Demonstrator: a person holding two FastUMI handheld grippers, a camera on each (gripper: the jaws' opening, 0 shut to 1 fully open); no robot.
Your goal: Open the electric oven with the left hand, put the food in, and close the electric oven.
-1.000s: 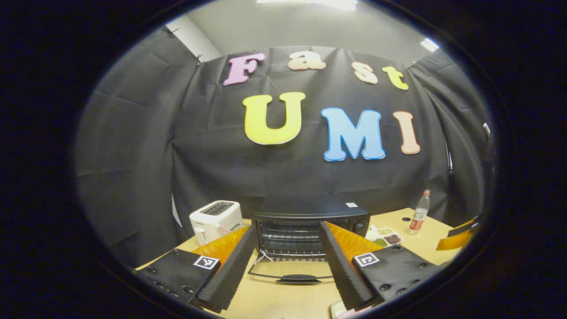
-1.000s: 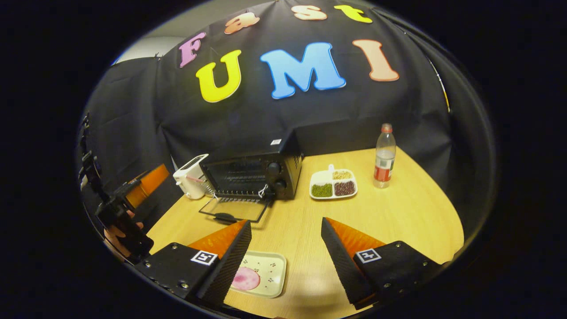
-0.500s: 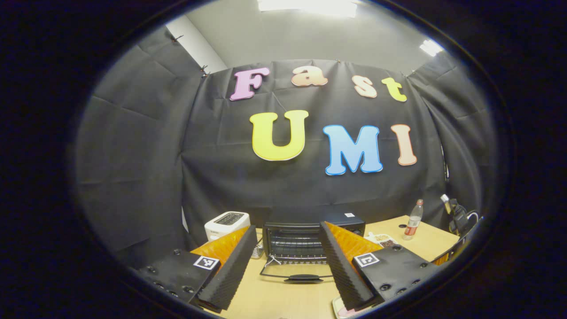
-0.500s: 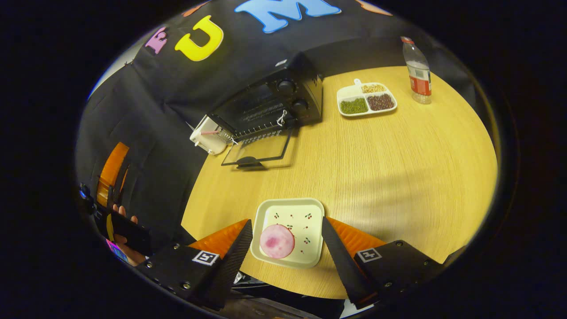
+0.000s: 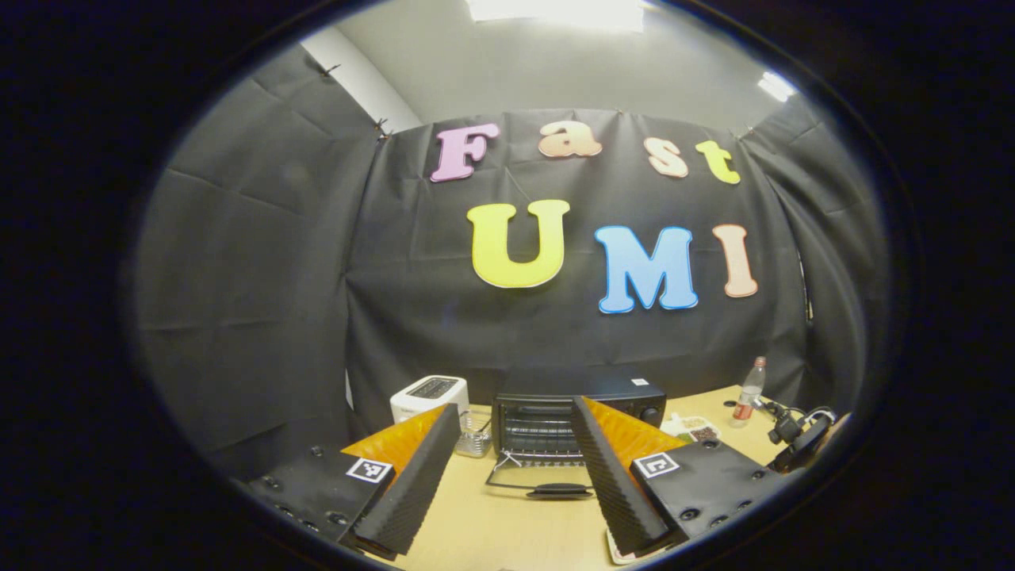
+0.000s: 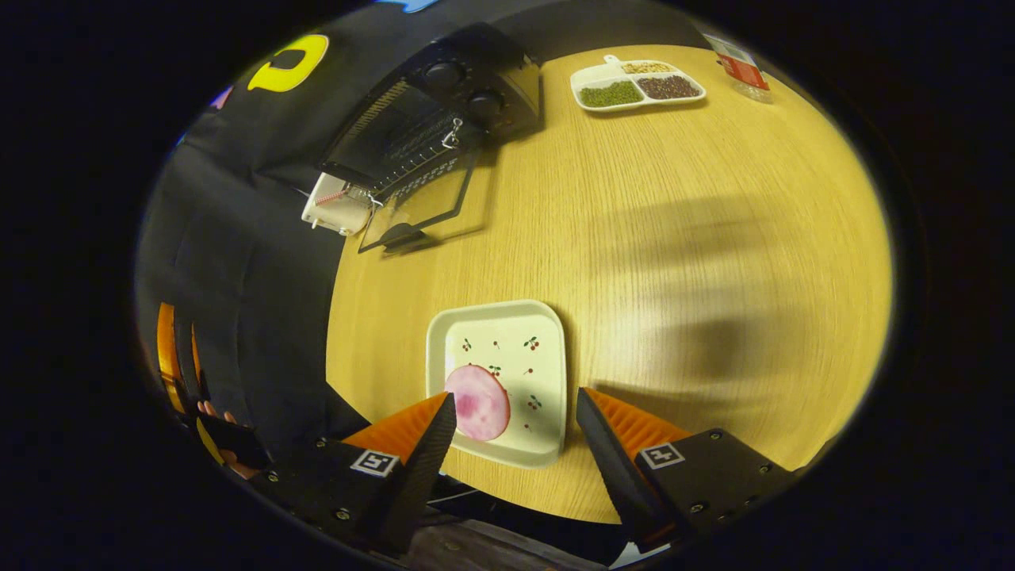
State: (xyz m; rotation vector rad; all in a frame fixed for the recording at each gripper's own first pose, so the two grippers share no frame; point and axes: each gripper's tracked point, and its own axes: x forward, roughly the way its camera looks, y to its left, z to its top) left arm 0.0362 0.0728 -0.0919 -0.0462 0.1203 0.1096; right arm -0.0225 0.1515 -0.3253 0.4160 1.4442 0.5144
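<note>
Hovering above the table edge, the right gripper [image 6: 515, 468] hangs with its jaws spread wide and empty, tilted steeply down. Just ahead of its fingertips a pink round slice of food [image 6: 476, 402] lies flat on a square cherry-print plate [image 6: 530, 333]. The slice looks thin, soft and light, probably slippery, so a gentle pinch across its rim seems wisest. Far beyond, toward the upper left, the black electric oven [image 6: 444, 103] stands with its glass door [image 6: 420, 210] dropped open. The left gripper [image 5: 515, 484], equally wide and empty, is held level facing that oven [image 5: 575, 404] from a distance.
</note>
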